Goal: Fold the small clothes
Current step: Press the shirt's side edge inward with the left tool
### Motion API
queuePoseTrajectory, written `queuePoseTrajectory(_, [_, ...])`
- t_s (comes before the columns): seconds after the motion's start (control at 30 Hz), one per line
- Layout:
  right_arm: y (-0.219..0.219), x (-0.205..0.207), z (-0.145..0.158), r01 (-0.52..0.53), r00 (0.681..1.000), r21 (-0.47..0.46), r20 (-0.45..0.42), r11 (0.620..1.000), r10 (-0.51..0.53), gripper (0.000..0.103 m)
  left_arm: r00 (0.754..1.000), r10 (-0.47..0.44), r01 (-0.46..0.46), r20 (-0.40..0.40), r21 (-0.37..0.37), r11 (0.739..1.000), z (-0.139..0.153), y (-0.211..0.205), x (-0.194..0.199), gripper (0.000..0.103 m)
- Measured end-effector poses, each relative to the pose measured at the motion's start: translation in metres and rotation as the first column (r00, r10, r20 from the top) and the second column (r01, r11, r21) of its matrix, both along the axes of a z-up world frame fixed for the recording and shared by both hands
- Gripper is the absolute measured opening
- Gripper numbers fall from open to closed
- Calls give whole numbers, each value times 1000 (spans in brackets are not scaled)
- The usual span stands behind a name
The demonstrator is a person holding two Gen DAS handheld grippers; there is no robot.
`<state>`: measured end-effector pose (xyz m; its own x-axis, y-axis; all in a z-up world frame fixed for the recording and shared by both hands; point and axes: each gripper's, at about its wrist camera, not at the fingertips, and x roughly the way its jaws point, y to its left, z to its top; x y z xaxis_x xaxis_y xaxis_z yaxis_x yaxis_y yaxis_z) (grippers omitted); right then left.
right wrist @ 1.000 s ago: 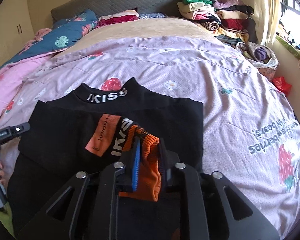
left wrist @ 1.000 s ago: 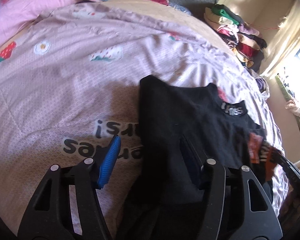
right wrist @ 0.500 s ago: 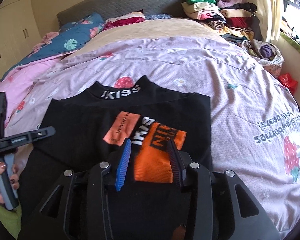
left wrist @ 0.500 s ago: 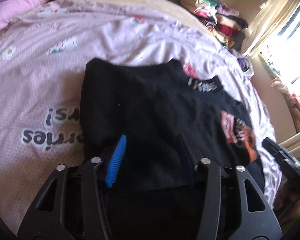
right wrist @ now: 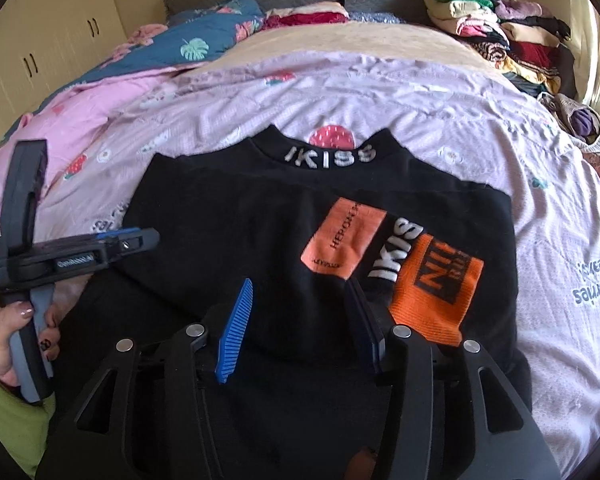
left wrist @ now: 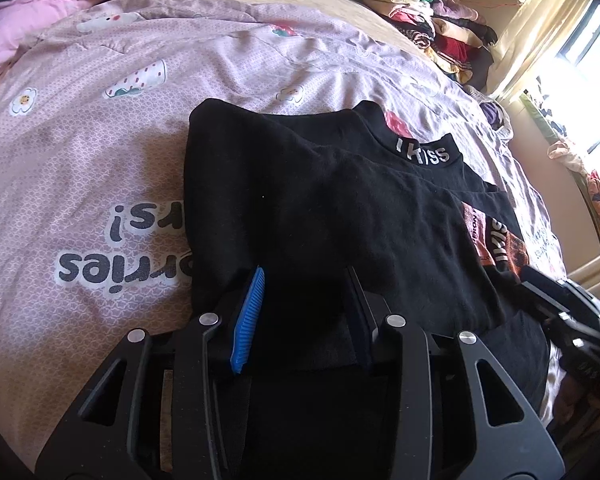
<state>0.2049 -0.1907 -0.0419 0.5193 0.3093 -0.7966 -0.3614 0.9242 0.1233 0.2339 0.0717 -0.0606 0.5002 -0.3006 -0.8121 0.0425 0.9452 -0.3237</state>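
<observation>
A black shirt (left wrist: 320, 200) with a white "IKISS" collar (right wrist: 330, 156) lies flat on the bed, its sleeves folded in across the body. The orange cuff (right wrist: 436, 288) of one sleeve rests on the chest, next to a salmon patch (right wrist: 344, 236). My left gripper (left wrist: 304, 276) hovers over the shirt's left part; its jaws are closing, with only flat black cloth under them and no pad pressing. A hand holds that left gripper (right wrist: 150, 237) at the shirt's left edge. My right gripper (right wrist: 300, 286) is over the shirt's lower middle, jaws opening, just left of the cuff and holding nothing.
The lilac printed bedsheet (right wrist: 480, 120) spreads around the shirt. Stacks of folded clothes (right wrist: 500, 36) sit at the back right corner. A blue leaf-print quilt (right wrist: 204, 48) and pink bedding (left wrist: 28, 32) lie at the back left. A bright window (left wrist: 580, 60) is to the right.
My right gripper let go of the orange cuff, which now lies flat on the shirt, and shifted left. My left gripper moved from the sheet onto the black shirt and its jaws narrowed.
</observation>
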Motion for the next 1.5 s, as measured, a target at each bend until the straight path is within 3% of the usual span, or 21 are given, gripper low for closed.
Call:
queuePoseTrajectory(0.1, [-5,8,-21,39,997,-52,-58,998,-42,47,1000,0,0,2,7,1000,0,-2,-1,33])
queuePoseTrajectory(0.23, [-11,6,-30,52,997,-21,-63,998,-53,45,1000,-3,3,5,19,1000,1,-3,-1,33])
queuePoseTrajectory(0.7, [-17,-11,-11,71,997,24,-20,997,-70,54,1000,0,-1,23,40,999,6,-9,-6,37])
queuePoseTrajectory(0.83, [-17,-16,-4,88,996,14,26,996,-89,66,1000,0,-1,27,36,999,8,-10,-7,41])
queuePoseTrajectory(1.23, [-19,-23,6,126,990,-25,64,992,-124,93,999,0,-1,44,32,1000,20,-14,-15,61])
queuePoseTrajectory(1.33, [-20,-26,9,134,989,-30,74,990,-132,95,999,7,-9,50,31,999,25,-13,-17,67])
queuePoseTrajectory(1.5, [-21,-30,17,145,986,-29,84,989,-142,96,998,22,-25,67,41,999,36,-12,-21,88])
